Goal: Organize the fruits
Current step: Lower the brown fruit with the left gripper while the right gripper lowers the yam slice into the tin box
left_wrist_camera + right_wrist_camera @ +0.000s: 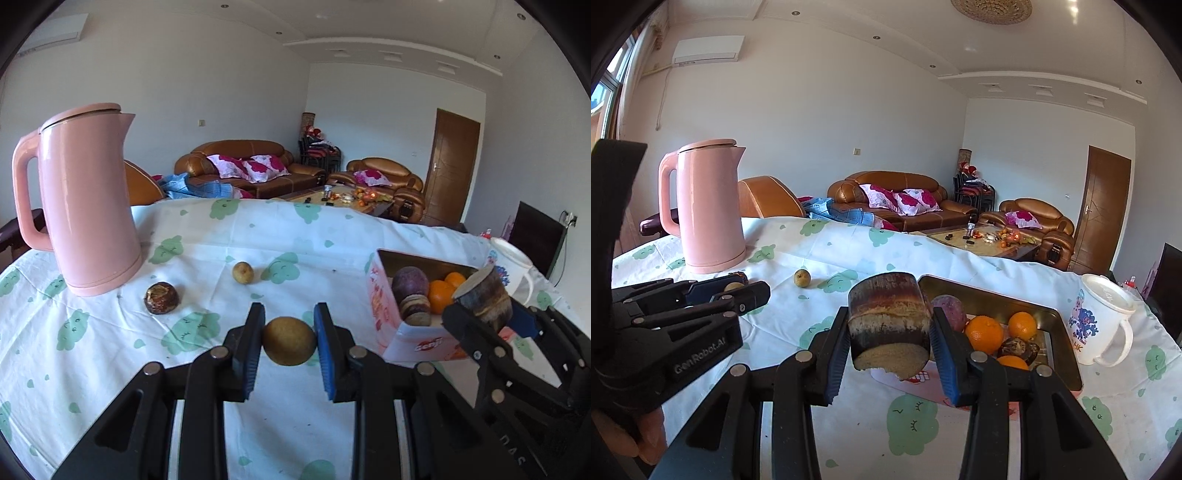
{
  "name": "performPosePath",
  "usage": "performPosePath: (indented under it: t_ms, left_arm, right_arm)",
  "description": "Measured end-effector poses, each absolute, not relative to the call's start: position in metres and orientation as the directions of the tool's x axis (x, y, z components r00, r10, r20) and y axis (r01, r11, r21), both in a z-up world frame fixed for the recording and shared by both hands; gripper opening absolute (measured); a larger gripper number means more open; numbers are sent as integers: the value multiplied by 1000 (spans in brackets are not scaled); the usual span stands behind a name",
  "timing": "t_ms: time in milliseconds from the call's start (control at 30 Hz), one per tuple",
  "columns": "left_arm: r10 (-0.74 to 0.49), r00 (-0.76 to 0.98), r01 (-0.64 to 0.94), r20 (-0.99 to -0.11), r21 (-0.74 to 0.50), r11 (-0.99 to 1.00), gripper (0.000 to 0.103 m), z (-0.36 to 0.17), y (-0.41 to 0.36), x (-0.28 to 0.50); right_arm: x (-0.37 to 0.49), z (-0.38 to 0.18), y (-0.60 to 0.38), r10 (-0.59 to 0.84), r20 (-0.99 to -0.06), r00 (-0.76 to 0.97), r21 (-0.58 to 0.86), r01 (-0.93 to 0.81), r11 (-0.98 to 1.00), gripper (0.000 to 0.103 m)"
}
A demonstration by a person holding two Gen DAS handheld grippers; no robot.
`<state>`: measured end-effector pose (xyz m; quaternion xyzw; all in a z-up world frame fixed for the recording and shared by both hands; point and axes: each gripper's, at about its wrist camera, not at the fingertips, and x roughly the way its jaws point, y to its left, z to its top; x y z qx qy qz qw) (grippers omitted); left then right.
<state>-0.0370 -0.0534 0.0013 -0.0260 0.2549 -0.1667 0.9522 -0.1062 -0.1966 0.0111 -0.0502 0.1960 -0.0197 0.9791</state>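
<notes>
My left gripper (pixel 289 341) is shut on a round brown-yellow fruit (pixel 289 340), held just above the tablecloth. My right gripper (pixel 889 330) is shut on a dark brown cut stalk chunk (pixel 889 321), held at the near left corner of the box; the chunk also shows in the left wrist view (pixel 487 301). The pink open box (pixel 384 308) holds a purple fruit (pixel 947 312), oranges (pixel 984 334) and dark round fruits (pixel 1015 347). A small yellow fruit (pixel 242 273) and a dark brown fruit (pixel 161 298) lie loose on the cloth.
A tall pink kettle (pixel 86 206) stands at the back left of the table. A white cartoon mug (pixel 1102 319) stands right of the box. The table carries a white cloth with green prints (pixel 258 236). Sofas and a coffee table are beyond.
</notes>
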Motion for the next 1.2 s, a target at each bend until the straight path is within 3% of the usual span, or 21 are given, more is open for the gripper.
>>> performPosePath:
  t_ms: [300, 733, 1200]
  left_arm:
    - [-456, 780, 411, -429, -197, 890, 29, 16, -78, -37]
    - [-519, 750, 493, -410, -177, 852, 29, 24, -138, -27]
    - [-540, 695, 535, -474, -160, 830, 29, 9, -220, -13]
  right_arm:
    - [-107, 14, -239, -117, -381, 917, -78, 94, 992, 44]
    - [-115, 22, -326, -276, -368, 888, 12, 301, 953, 44]
    - [-96, 16, -363, -376, -397, 837, -5, 408, 913, 44]
